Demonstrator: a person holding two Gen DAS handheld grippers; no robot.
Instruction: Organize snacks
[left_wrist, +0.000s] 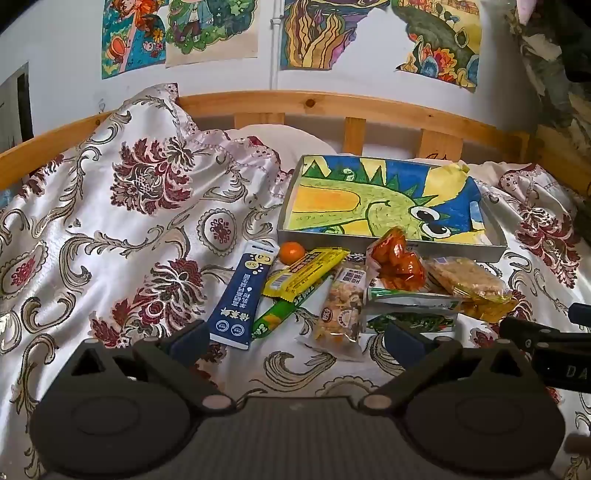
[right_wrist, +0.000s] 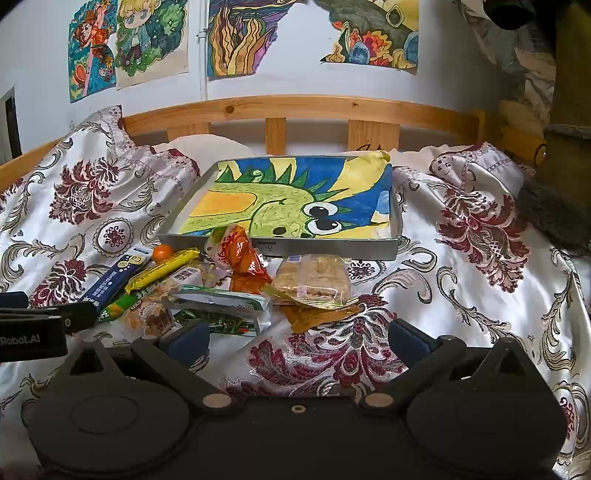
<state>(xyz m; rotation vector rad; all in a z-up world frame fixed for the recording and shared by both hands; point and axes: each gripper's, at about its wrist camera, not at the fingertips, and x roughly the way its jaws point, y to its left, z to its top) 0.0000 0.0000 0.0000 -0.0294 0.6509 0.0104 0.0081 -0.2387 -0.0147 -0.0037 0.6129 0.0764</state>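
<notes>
A pile of snacks lies on the bedspread in front of a grey metal tray (left_wrist: 295, 234) (right_wrist: 395, 206) lined with a dinosaur drawing. In the pile are a navy stick pack (left_wrist: 240, 299) (right_wrist: 110, 282), a small orange (left_wrist: 291, 252) (right_wrist: 163, 252), a yellow bar (left_wrist: 306, 271) (right_wrist: 162, 271), a green stick (left_wrist: 280, 314), a mixed-nut pack (left_wrist: 340, 310), a red-orange bag (left_wrist: 395, 260) (right_wrist: 242, 258), a green-white pouch (left_wrist: 410, 312) (right_wrist: 221, 310) and a cracker pack (left_wrist: 469, 280) (right_wrist: 314, 282). My left gripper (left_wrist: 295, 339) is open just short of the pile. My right gripper (right_wrist: 299, 338) is open, right of the pile.
A floral satin bedspread (left_wrist: 129, 221) (right_wrist: 480, 258) covers the bed. A wooden headboard rail (left_wrist: 332, 107) (right_wrist: 295, 107) and a wall with colourful drawings stand behind. A pillow (left_wrist: 280, 140) lies beyond the tray. The other gripper shows at each view's edge (left_wrist: 546, 339) (right_wrist: 44, 325).
</notes>
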